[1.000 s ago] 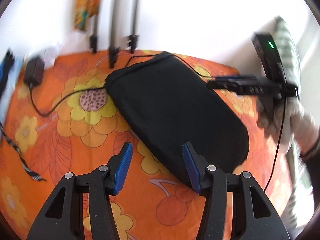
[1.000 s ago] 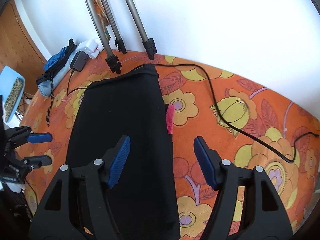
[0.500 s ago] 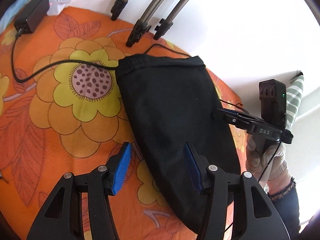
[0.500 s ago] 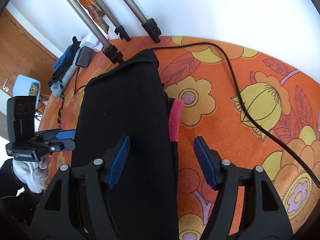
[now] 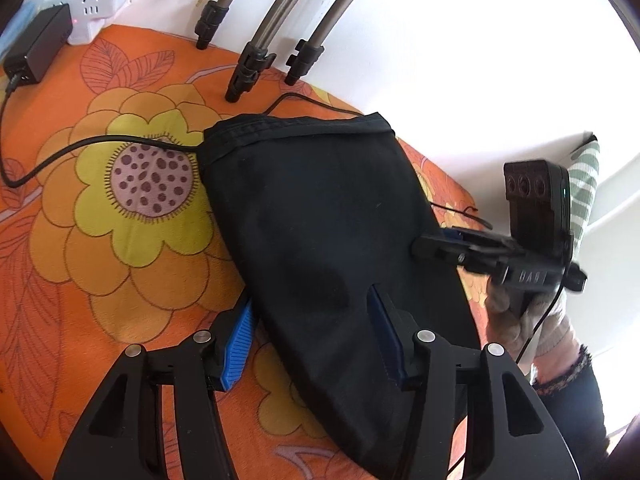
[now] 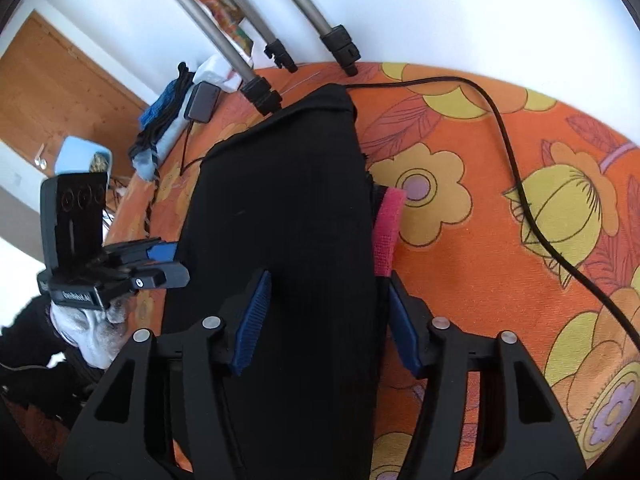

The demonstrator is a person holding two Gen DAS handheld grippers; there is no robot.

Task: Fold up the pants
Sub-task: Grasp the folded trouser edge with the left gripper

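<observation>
Black pants (image 5: 328, 232) lie folded into a long narrow strip on the orange flowered surface (image 5: 80, 280), hem end up by the tripod legs (image 5: 248, 72). My left claw (image 5: 308, 340) straddles the strip's left edge: jaws about half open, one blue pad down on the flowered cloth beside the pants, the other over the black fabric, nothing pinched that I can see. My right claw (image 6: 328, 320) comes in from the opposite edge, seen side-on from the left camera with my gloved hand (image 5: 520, 312) behind it. Its jaws are closing with the pants between them, one pad on the black cloth, the other at the right edge just below a pink strip (image 6: 386, 232) poking out from under the fabric; I can't tell if the pads are pressing yet. A black cable (image 6: 520, 168) snakes across the surface to the right of the pants, well clear. A power adapter (image 5: 36, 52) and a white socket strip (image 5: 96, 4) sit at the far left corner.
</observation>
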